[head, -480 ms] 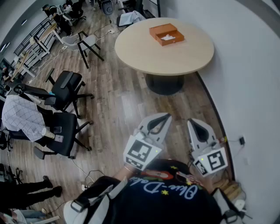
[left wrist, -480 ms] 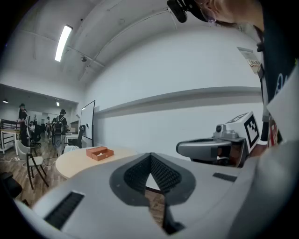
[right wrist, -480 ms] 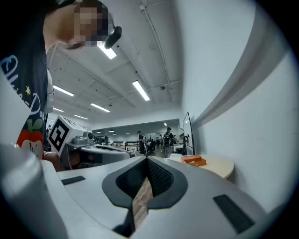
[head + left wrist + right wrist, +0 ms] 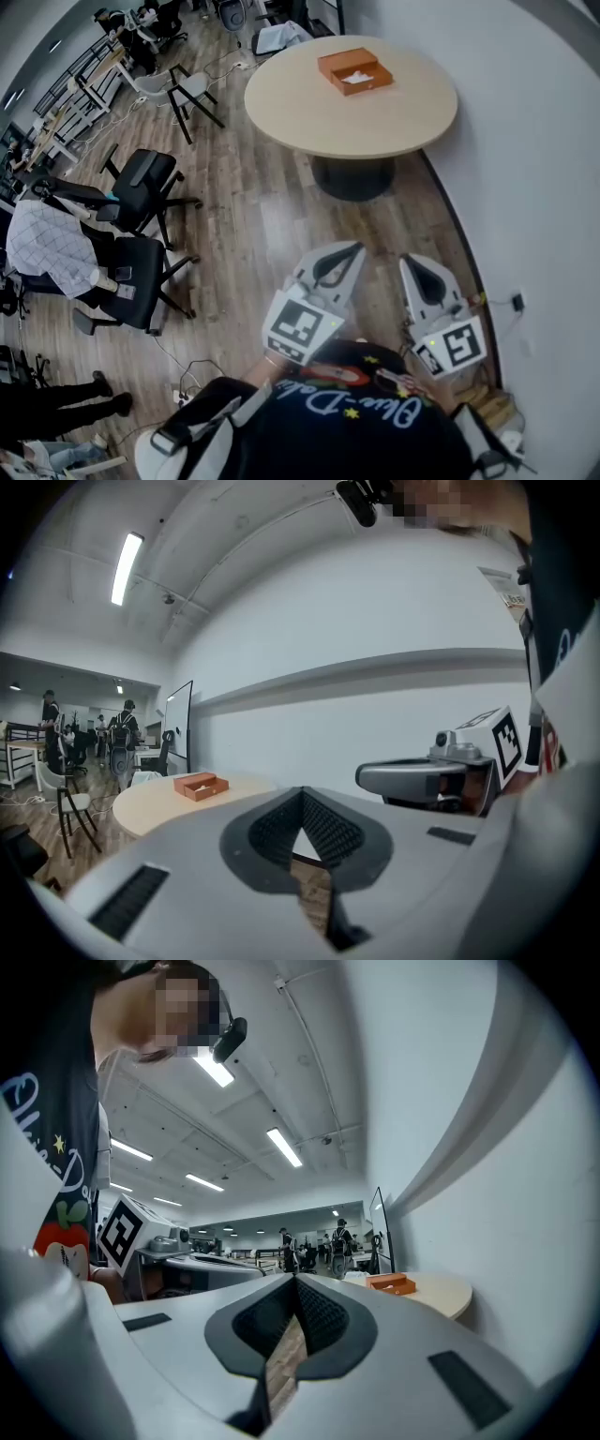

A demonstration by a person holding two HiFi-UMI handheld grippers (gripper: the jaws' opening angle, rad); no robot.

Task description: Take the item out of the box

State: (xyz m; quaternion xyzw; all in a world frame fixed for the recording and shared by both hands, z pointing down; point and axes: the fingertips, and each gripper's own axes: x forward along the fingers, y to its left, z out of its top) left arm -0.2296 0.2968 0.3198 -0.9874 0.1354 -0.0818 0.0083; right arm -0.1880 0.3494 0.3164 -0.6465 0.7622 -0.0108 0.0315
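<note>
Wood-plank flooring (image 4: pixel 253 216) is running through an open office, and a round pale table (image 4: pixel 375 122) is standing on a dark pedestal beside a white wall (image 4: pixel 534 169); on the far part of the tabletop an orange box (image 4: pixel 333 64) is lying open, well apart from both grippers; one half is showing plain orange, and the other half is holding something white (image 4: pixel 355 80), too small to identify; the same box is appearing in the left gripper view (image 4: pixel 200 786) and in the right gripper view (image 4: pixel 392 1283), each time sitting on the table's top, far off beyond the jaws; the person is holding the left gripper (image 4: pixel 358 247) and the right gripper (image 4: pixel 410 261) side by side close to the body, both pointing toward the table over bare floor; the left gripper's jaws are pressing together at their tips with nothing between them, only floor showing through the gap behind the tips; the right gripper's jaws are likewise clenched shut and empty; black office chairs (image 4: pixel 141 183) are standing to the left of the table, one of them carrying a checked cloth (image 4: pixel 52 248); several people (image 4: pixel 122 733) are standing in the distant part of the room.
</note>
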